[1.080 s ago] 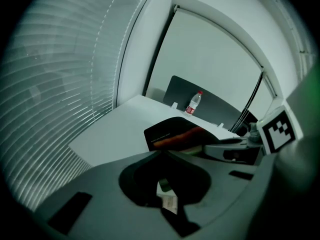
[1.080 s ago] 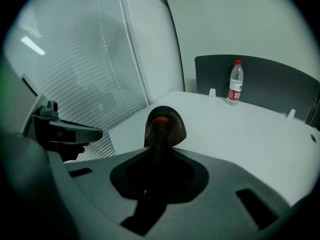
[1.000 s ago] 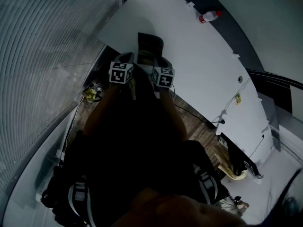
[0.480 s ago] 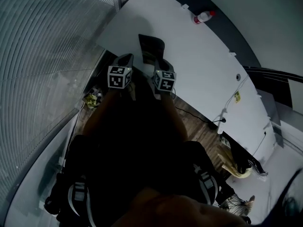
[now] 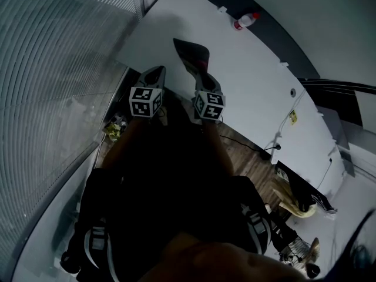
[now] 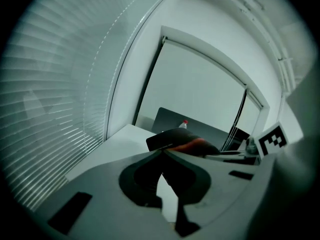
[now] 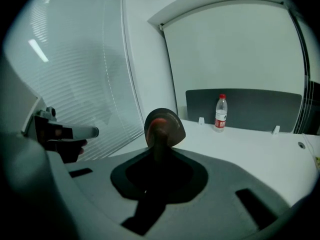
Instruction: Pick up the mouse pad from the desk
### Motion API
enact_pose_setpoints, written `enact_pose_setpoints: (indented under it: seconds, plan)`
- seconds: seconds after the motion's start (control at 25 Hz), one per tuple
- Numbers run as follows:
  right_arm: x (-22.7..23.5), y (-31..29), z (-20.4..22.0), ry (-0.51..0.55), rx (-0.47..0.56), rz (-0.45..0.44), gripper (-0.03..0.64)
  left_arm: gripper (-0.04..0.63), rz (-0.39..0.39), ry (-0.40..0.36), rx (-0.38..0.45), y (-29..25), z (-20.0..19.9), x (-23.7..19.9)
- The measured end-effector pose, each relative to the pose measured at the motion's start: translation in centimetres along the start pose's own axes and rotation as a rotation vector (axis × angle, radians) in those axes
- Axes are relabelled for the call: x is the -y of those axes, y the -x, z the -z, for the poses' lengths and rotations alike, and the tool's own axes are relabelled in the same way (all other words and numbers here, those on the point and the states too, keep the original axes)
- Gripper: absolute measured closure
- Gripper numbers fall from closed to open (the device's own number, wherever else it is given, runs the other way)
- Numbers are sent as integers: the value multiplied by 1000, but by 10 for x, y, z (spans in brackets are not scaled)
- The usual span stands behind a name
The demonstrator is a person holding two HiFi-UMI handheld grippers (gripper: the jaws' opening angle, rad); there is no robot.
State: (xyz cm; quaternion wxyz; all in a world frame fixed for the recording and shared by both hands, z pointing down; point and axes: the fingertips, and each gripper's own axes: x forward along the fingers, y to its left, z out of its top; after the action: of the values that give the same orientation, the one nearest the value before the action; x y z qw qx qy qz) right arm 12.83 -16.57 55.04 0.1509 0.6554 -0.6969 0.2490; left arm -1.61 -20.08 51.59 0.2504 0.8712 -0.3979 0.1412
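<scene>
Left gripper: the left gripper [image 5: 154, 75] [image 6: 162, 151] is up in the air over the near edge of the worktop [image 5: 247, 75] [image 6: 115, 144].
Left fingers: its fingers [image 6: 100, 179] are closed tight, tip to tip. Nothing is between them, and they touch nothing.
Right gripper: the right gripper [image 5: 202, 78] [image 7: 160, 151] is next to the left one, a little farther out over the worktop [image 7: 250, 149].
Right fingers: its fingers [image 7: 220, 169] are pinched on the near edge of the mouse pad [image 5: 189, 51] [image 7: 165, 125]. They are almost closed, with only the thin pad between them.
Mouse pad: it is dark, with a bit of red-orange on it. It sticks out past the right fingertips, tilted, and is up off the worktop. Only the right gripper holds it. In the left gripper view the mouse pad [image 6: 172, 138] shows just past the closed tips, off to the right.
Worktop: white and bare under the pad.
Bottle: a clear bottle [image 5: 245, 20] [image 7: 220, 112] [image 6: 184, 124] with a red cap stands at the far edge of the worktop, well apart from the pad.
Blinds: window blinds [image 5: 53, 57] [image 7: 90, 74] cover the left side.
</scene>
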Motion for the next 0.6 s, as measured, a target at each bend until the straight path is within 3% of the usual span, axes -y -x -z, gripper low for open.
enact_pose_setpoints:
  seconds: [0.6]
  plan:
    - [-14, 63, -84, -14, 224, -26, 588, 591, 16, -79, 277, 45, -79, 30]
